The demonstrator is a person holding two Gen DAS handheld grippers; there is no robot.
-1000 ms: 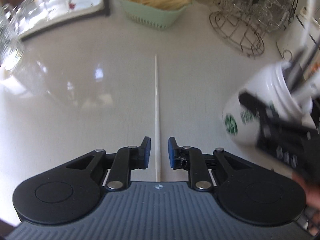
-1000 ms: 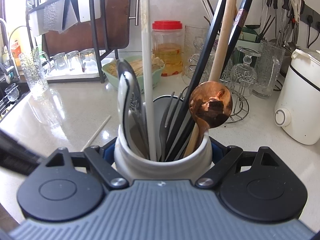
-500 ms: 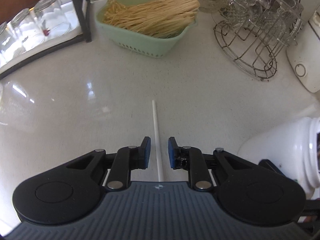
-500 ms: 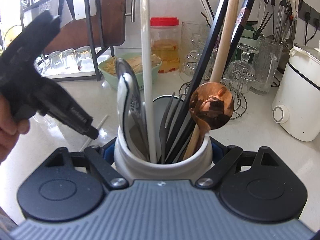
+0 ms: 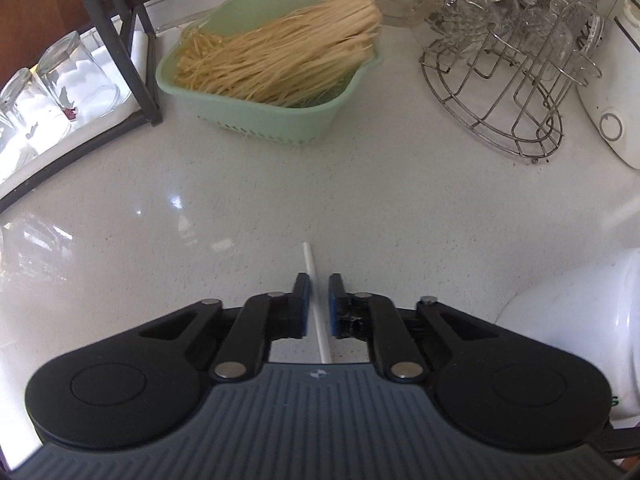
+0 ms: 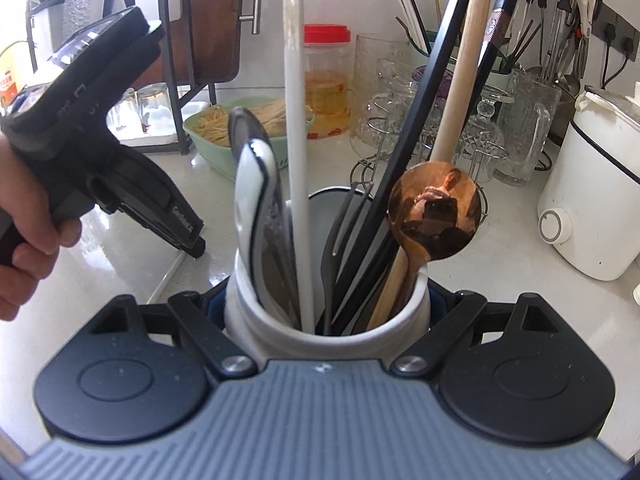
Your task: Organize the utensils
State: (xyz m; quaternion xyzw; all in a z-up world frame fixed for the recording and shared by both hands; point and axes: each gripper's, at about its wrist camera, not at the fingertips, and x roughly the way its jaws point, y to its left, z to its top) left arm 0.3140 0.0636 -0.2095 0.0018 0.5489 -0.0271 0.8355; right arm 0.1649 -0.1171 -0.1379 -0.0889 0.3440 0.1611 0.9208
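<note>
Left hand-held gripper (image 5: pixel 318 306) points steeply down over the tabletop (image 5: pixel 360 208), jaws closing, pads astride but not yet touching the white chopstick (image 5: pixel 316 300), whose long axis runs straight ahead between them. Right hand-held gripper (image 6: pixel 328 300) clamps the white utensil holder (image 6: pixel 320 328), just right of the chopstick.

Both grippers, left gripper (image 5: pixel 319 304) and right gripper (image 6: pixel 328 300), have black linkage arms, silver rivets, blue pads, ribbed grey bodies.
</note>
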